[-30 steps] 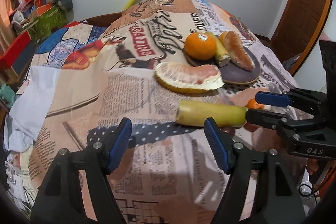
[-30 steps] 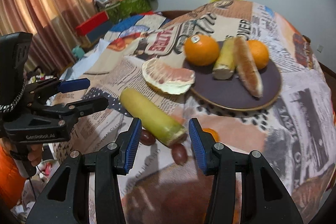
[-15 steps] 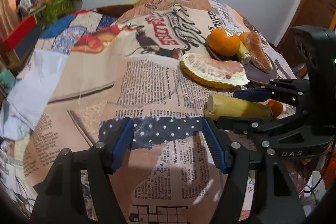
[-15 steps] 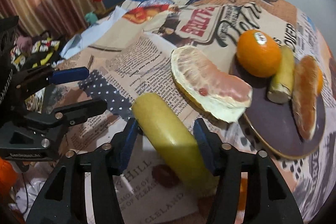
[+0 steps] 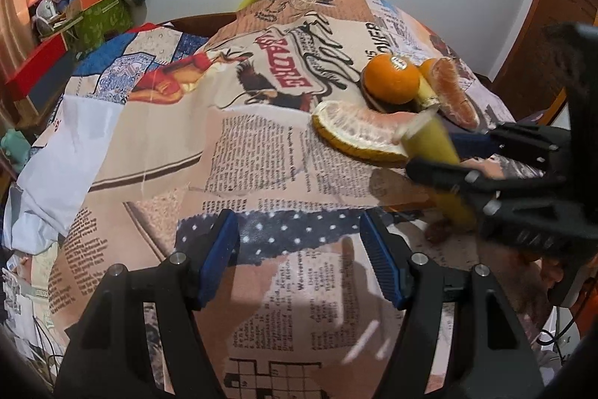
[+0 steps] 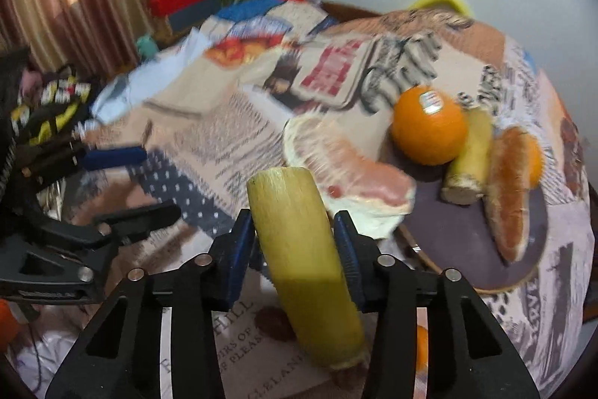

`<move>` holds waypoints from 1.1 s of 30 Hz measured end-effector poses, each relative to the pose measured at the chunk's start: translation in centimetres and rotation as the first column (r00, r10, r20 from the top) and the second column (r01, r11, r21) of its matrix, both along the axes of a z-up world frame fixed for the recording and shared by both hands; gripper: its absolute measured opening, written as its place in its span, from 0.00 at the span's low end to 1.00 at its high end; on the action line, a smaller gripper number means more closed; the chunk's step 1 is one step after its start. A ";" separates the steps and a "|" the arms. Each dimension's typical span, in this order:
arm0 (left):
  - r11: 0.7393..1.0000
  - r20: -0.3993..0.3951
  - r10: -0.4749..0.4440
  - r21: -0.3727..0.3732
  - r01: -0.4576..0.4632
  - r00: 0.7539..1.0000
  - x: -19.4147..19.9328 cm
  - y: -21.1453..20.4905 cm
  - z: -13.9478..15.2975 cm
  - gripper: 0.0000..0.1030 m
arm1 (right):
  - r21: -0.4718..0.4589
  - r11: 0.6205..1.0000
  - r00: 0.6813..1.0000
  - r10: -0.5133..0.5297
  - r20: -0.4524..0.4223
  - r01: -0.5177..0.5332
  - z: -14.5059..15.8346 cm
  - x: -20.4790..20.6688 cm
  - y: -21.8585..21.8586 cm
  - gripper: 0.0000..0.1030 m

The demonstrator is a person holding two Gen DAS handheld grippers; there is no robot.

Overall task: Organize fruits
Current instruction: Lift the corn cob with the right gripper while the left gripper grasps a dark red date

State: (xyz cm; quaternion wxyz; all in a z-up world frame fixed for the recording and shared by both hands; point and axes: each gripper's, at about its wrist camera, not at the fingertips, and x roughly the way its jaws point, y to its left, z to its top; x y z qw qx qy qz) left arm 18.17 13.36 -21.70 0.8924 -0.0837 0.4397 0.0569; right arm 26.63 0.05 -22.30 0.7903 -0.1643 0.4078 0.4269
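My right gripper [image 6: 295, 238] is closing its jaws on a yellow-green stalk [image 6: 295, 204], and both blue pads touch its sides. The stalk tilts, far end raised over the patchwork cloth. In the left wrist view the same stalk [image 5: 426, 137] sits in the right gripper [image 5: 433, 156], beside a peeled pomelo piece [image 5: 355, 133]. My left gripper [image 5: 299, 249] stands open over bare cloth with nothing between its pads. A dark plate [image 6: 448, 242] holds an orange [image 6: 429, 126], a short stalk [image 6: 471, 156] and a peeled wedge [image 6: 508, 189].
Dark small fruits [image 6: 273, 320] and a small orange piece [image 6: 420, 346] lie on the cloth under the held stalk. The pomelo piece [image 6: 336, 159] rests against the plate's left rim. Boxes and cushions [image 5: 89, 6] are piled at the far left, by the curtain.
The right gripper's jaws have come in onto the stalk, which lay flat before and now tips up at its far end. The left gripper has stayed about where it was.
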 end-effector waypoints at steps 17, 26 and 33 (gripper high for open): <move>0.988 -0.010 -0.148 -0.051 0.147 0.989 1.6 -6.8 0.9 0.66 | 0.246 0.941 0.967 -0.251 0.046 0.233 6.4 -0.4 -10.4 0.34; 0.974 -0.080 -0.220 -0.063 0.216 0.972 3.0 -9.6 -2.1 0.44 | 0.187 0.937 0.946 -0.313 0.081 0.294 5.8 -0.9 -15.2 0.34; 0.977 -0.089 -0.210 -0.034 0.208 0.974 3.5 -9.8 -2.8 0.38 | 0.165 0.925 0.939 -0.342 -0.022 0.341 1.8 0.4 -16.8 0.34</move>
